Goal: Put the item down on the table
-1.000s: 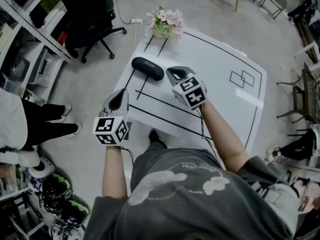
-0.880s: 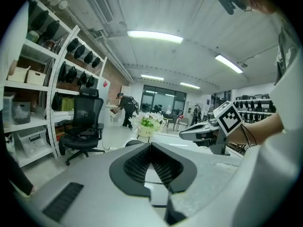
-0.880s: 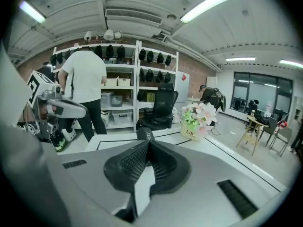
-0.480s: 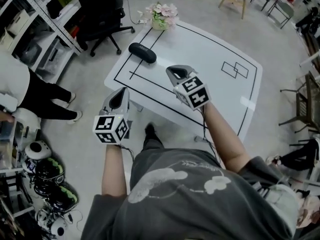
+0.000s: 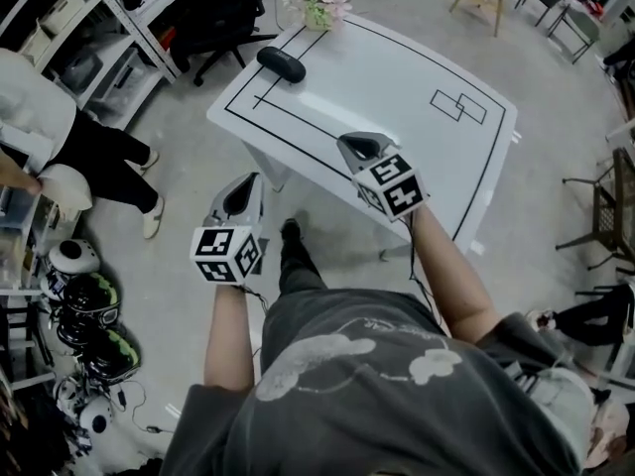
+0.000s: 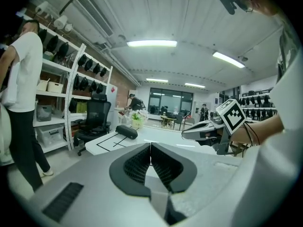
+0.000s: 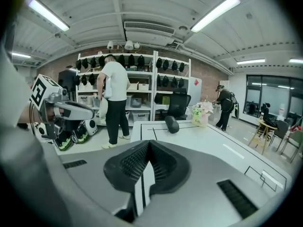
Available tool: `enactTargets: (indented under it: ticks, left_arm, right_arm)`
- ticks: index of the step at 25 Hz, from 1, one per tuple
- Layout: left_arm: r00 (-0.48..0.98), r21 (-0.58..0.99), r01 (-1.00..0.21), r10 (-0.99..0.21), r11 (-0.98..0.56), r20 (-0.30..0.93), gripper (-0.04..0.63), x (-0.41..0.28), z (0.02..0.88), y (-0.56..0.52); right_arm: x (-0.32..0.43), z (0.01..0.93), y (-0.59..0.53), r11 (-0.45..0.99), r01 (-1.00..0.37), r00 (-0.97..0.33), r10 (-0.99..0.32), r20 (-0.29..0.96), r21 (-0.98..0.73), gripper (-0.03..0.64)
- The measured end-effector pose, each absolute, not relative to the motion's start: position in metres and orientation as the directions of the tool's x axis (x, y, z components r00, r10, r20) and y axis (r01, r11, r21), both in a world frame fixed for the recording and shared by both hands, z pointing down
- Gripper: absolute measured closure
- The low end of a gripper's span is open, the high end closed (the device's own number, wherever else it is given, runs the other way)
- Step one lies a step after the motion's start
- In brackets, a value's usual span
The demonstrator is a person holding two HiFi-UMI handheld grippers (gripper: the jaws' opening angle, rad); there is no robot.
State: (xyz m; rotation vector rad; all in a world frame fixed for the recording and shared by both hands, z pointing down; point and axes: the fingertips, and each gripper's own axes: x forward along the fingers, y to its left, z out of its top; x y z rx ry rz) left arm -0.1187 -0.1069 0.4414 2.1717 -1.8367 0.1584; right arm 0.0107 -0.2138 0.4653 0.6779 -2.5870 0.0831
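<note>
Right claw (image 5: 357, 145) farther from black case (image 5: 281, 63)

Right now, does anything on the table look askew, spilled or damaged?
Nothing stands out. The black case lies flat on the white table near the flower pot, and nothing is spilled. The left gripper and right gripper have their jaws shut and empty.

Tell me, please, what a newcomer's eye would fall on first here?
Two grippers with marker cubes dominate: the left gripper over the floor, the right gripper at the white table's near edge, both jaws shut and empty. A black case lies near the table's far corner, by a flower pot.
</note>
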Motion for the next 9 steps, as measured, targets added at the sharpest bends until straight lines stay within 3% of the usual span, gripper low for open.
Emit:
enactTargets:
  ticks: [9]
  left_arm:
    - [0.097, 0.121, -0.990, -0.962, -0.068, 0.253, 0.592, -0.091, 0.438, -0.034]
  right_arm:
    - [0.039, 0.470, -0.148, 0.901, -0.432, -0.813, -0.410, 0.414, 0.043, 0.619]
